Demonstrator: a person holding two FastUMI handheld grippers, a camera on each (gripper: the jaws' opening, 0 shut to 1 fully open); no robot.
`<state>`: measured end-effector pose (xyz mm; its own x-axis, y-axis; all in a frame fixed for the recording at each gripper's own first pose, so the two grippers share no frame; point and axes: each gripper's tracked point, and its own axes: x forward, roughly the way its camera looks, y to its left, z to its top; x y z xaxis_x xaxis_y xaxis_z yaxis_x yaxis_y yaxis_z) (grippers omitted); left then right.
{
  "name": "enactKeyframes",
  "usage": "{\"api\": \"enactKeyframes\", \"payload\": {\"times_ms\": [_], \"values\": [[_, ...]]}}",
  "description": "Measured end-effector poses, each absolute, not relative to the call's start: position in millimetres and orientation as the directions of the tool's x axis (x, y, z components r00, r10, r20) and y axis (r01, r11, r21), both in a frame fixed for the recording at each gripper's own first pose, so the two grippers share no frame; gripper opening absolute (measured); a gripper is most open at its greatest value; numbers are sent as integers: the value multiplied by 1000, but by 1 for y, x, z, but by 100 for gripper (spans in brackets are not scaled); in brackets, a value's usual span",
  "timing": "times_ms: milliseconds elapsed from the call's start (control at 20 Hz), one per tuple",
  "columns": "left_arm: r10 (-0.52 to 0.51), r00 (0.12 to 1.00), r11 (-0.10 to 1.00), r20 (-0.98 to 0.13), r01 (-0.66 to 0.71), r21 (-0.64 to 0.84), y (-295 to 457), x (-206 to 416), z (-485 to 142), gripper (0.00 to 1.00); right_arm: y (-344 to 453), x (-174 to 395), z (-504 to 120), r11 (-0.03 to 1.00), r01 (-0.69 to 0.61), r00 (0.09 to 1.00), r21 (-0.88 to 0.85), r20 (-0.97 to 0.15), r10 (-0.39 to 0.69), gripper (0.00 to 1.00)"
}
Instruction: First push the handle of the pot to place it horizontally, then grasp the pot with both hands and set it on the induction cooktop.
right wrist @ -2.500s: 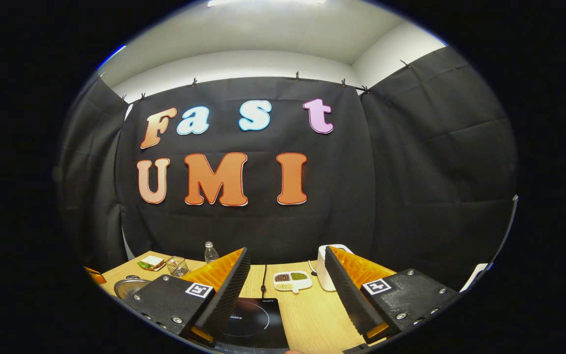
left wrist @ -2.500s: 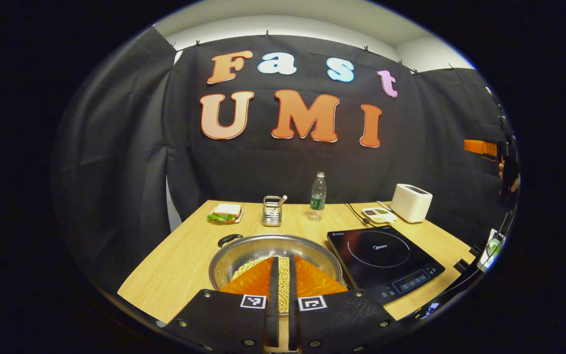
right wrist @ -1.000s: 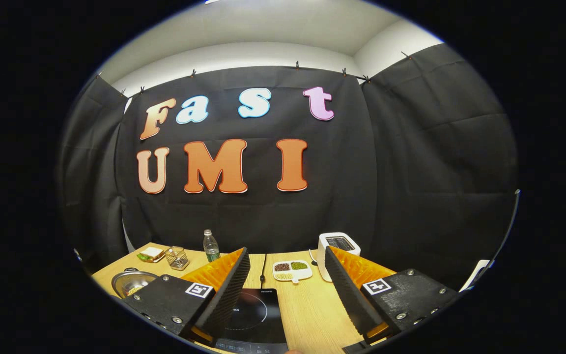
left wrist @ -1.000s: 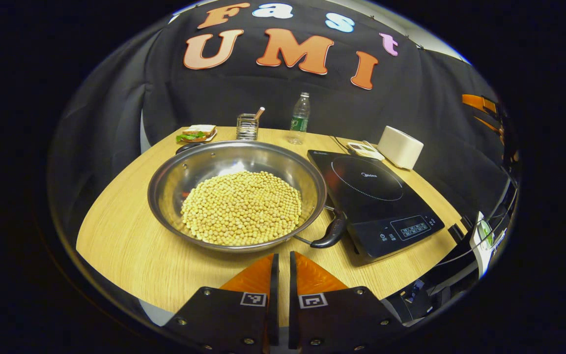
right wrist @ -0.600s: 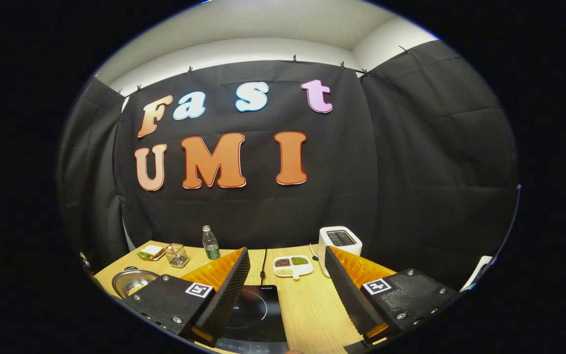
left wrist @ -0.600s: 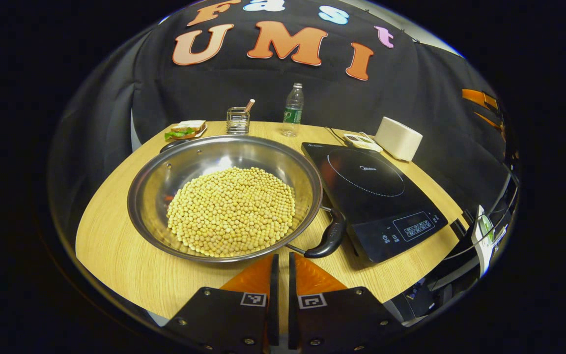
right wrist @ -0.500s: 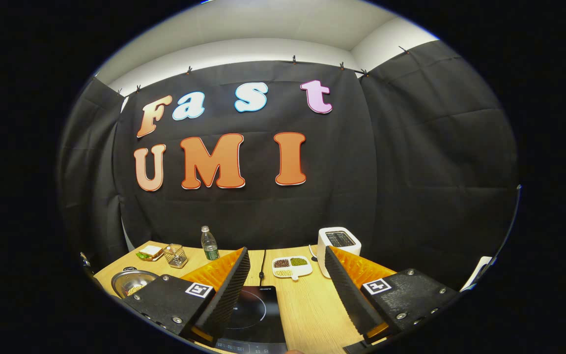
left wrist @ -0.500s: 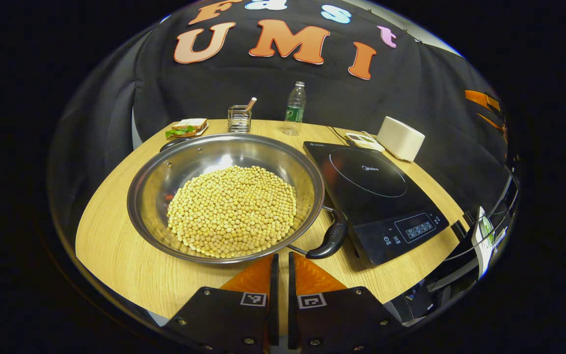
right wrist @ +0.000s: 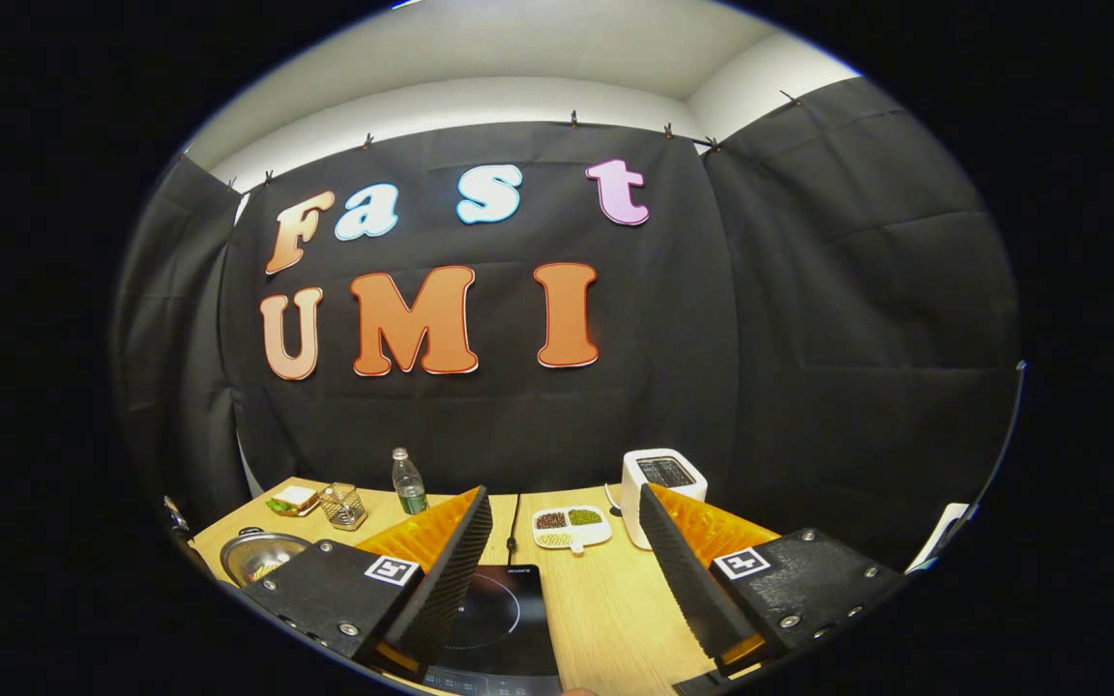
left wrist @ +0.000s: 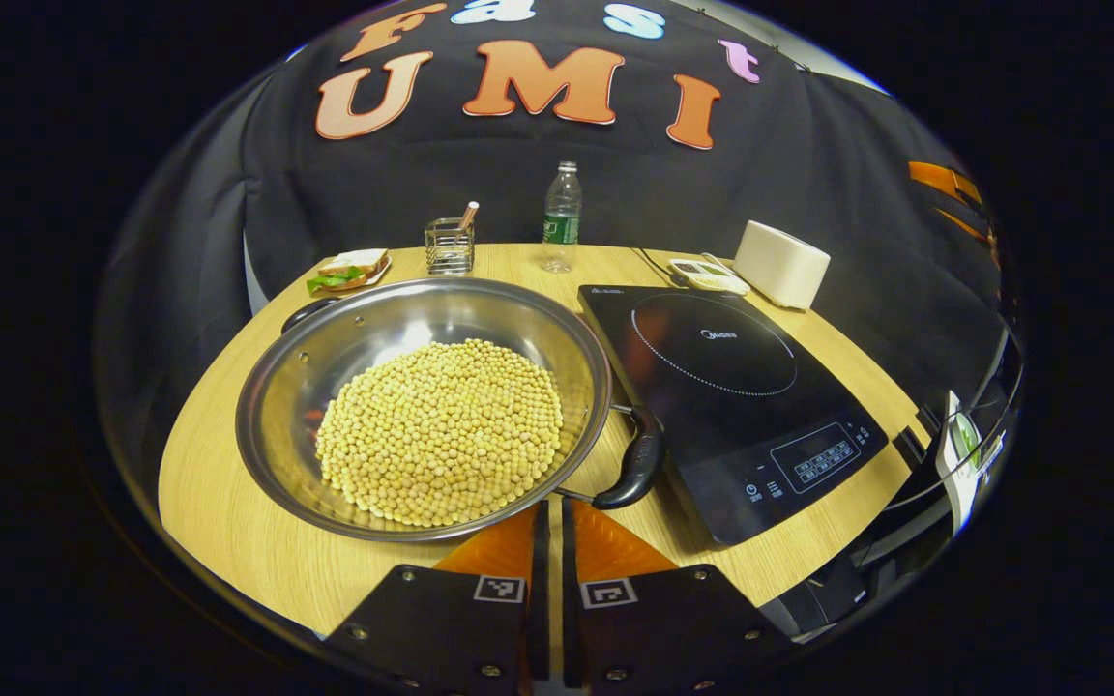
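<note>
While your left gripper (left wrist: 550, 541) hangs over the near edge of the wooden table (left wrist: 228, 503), its two fingers stand pressed almost together with nothing between them, just short of the pot's rim. At the far left of that table, in the left gripper view, you see a sandwich (left wrist: 346, 272) on a small plate, then a wire holder (left wrist: 449, 246) and a water bottle (left wrist: 562, 217). Nearer to you sits the steel pot (left wrist: 277, 387), heaped with yellow beans (left wrist: 441, 430); one dark loop handle (left wrist: 304, 311) lies at its far left, and the other handle (left wrist: 632, 466) points to the near right, touching or just beside the edge of the black induction cooktop (left wrist: 731, 387). The pot rests on the table, left of the cooktop, not on it. Behind the cooktop stand a divided dish (left wrist: 709, 275) and a white toaster (left wrist: 781, 264). Your right gripper (right wrist: 565, 541) hovers above the cooktop's front with its fingers spread wide and empty.
</note>
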<state>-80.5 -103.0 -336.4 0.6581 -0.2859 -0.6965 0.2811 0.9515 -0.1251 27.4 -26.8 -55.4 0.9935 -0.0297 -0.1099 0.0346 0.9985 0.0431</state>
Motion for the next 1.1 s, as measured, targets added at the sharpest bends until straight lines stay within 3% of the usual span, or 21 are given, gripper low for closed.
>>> {"api": "enactKeyframes", "payload": {"times_ms": [850,900,950,1100], "values": [[-318,659,948,-681,243,-207,-144,-40,-349,4,-55,27,-60,994,85,992,63,-103,-78,95],[-318,660,948,-681,238,-212,-146,-36,-350,4,-56,28,-61,994,87,991,64,-105,-80,100],[-318,660,948,-681,235,-215,-149,-35,-350,4,-59,27,-63,994,91,991,64,-108,-84,95],[-312,666,950,-678,221,-220,-152,-25,-353,3,-66,30,-65,993,108,989,55,-109,-102,95]]}}
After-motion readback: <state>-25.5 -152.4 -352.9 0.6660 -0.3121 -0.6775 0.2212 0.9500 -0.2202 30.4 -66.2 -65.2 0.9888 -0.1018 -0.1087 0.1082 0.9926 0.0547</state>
